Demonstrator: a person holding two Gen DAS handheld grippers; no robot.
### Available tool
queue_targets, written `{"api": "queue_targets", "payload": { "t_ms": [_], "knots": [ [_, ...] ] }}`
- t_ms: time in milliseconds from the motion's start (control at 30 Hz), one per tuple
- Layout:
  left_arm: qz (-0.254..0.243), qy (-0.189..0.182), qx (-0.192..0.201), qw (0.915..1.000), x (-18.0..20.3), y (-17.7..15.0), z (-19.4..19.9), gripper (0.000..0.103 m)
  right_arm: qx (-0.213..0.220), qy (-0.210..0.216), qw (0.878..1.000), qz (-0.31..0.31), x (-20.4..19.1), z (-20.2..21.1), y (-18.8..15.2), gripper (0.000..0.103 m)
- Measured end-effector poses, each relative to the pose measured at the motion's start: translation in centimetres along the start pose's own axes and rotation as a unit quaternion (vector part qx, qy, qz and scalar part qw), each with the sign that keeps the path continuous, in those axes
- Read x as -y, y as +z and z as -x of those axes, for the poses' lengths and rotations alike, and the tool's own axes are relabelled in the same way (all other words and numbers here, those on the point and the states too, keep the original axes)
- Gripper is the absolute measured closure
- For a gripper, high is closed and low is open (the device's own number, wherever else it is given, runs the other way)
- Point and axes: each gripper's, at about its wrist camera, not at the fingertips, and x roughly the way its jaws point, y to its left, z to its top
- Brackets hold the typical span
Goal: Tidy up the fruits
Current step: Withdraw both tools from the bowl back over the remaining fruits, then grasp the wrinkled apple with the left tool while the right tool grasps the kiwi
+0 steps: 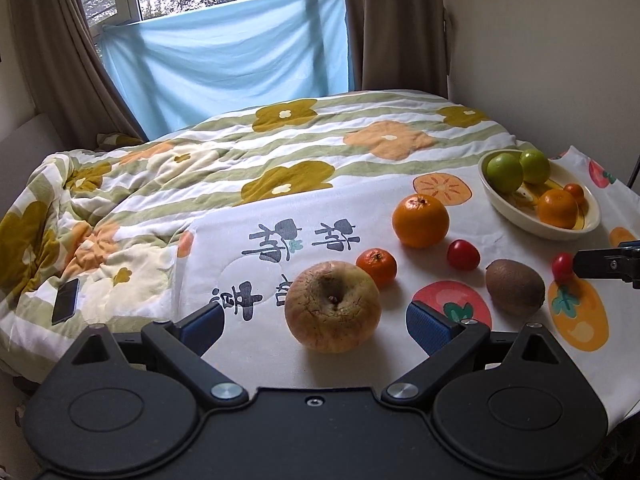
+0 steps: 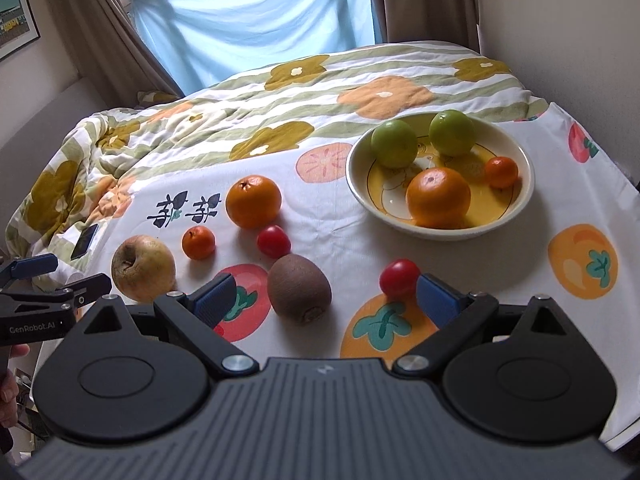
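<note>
Both grippers stand spread and grasp nothing. Between the left gripper's (image 1: 314, 326) fingers (image 1: 430, 326) sits the apple (image 1: 332, 306), a wrinkled yellow one, not yet touched on either side as far as the left view shows. Just beyond the right finger of that gripper lie a mandarin (image 1: 377, 266) and, further out, an orange (image 1: 420, 221) and a tomato (image 1: 463, 255).

Ahead of the right gripper (image 2: 326, 300), the kiwi (image 2: 299, 289) lies between the fingers (image 2: 214, 300), nearer the left one, while a second tomato (image 2: 399, 278) rests just beside the tip of the right finger, perhaps touching; the pictures do not settle it. Neither is gripped.

Beyond the right finger, well apart, stands the bowl (image 2: 440, 234) with two green fruits (image 2: 394, 143), an orange and a small mandarin already in it. So four fruits appear sorted, and six are left on the cloth (image 2: 328, 240): apple, kiwi, orange, mandarin, two tomatoes. By that count the job looks somewhat under half done. Apple and kiwi seem the likely next picks, since each lies inside an unclosed gripper.

Off the left finger of the left gripper, a phone (image 1: 66, 300) lies on the quilt (image 1: 200, 168).
</note>
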Motion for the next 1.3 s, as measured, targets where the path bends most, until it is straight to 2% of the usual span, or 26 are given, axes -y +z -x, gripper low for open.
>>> {"api": "queue_targets", "payload": {
  "t_ms": [167, 267, 433, 533, 700, 1167, 1300],
  "knots": [
    [-0.043, -0.008, -0.006, 0.9990, 0.0, -0.4, -2.2, 0.003, -0.008, -0.013, 1.000, 0.001, -0.7, -1.6, -1.4, 0.000],
    [-0.074, -0.012, -0.023, 0.9969, 0.7, -0.7, -4.0, 0.004, -0.011, -0.016, 1.000, 0.004, -1.0, -2.4, -2.0, 0.000],
    [-0.110, -0.010, -0.022, 0.9936, 1.6, -0.7, -5.7, 0.004, -0.019, -0.020, 1.000, -0.006, -0.9, -3.6, -2.4, 0.000],
    [-0.113, -0.015, -0.024, 0.9932, 1.5, -0.6, -6.4, 0.007, -0.025, -0.023, 0.999, -0.010, -0.9, -4.2, -2.6, 0.000],
    [-0.111, -0.026, -0.037, 0.9928, 1.4, -0.4, -7.5, 0.023, -0.030, -0.027, 0.999, -0.005, -0.9, -4.8, -2.4, 0.000],
    [-0.098, -0.039, -0.038, 0.9937, 0.7, -1.2, -6.5, 0.024, -0.033, -0.028, 0.998, 0.044, -2.4, -6.9, -1.8, 0.000],
    [-0.086, -0.039, -0.041, 0.9946, 0.4, -1.5, -6.1, 0.024, -0.041, -0.028, 0.997, 0.057, -2.6, -7.7, -1.7, 0.010]
  ]
}}
